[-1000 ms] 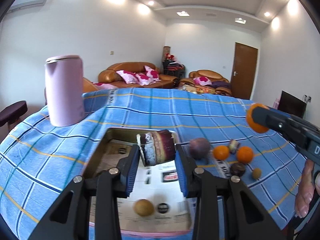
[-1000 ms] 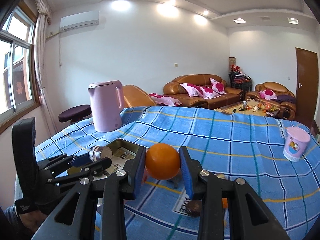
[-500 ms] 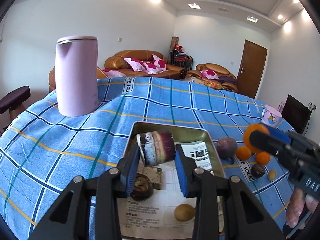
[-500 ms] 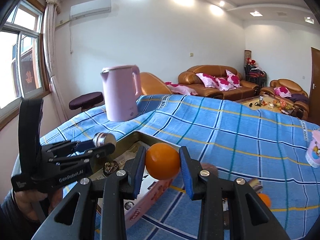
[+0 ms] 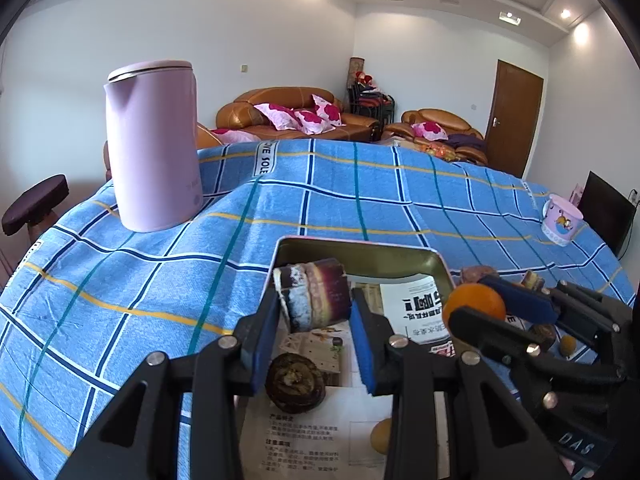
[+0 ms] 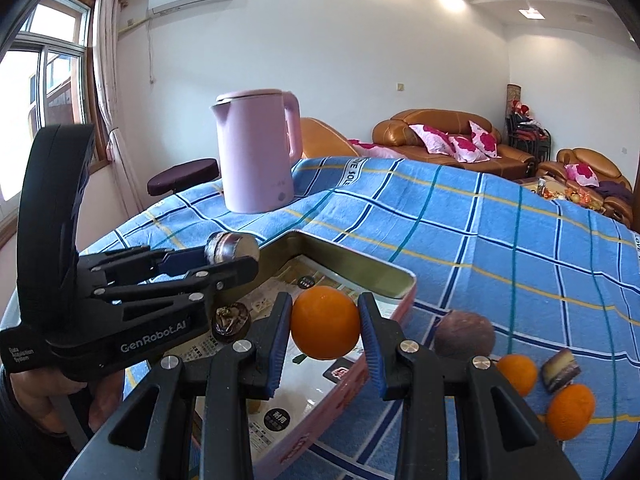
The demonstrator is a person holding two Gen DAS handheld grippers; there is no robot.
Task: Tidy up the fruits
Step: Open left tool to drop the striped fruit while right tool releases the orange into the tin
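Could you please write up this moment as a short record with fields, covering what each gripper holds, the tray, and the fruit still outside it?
left gripper: shut on sugarcane piece, above the tray
right gripper: shut on orange, above the tray's near edge
tray: paper-lined tin on the blue checked cloth; holds a dark round fruit
outside tray: purple round fruit, two small oranges, cut sugarcane chunk

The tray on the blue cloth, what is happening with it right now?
A person holds a gripper in each hand over the tray. The left gripper is shut on a purple cane piece; the right gripper is shut on an orange. Neither is set down yet. A dark fruit and a small yellow one lie in the tray. Two oranges, a round purple fruit and another cane piece wait on the cloth.
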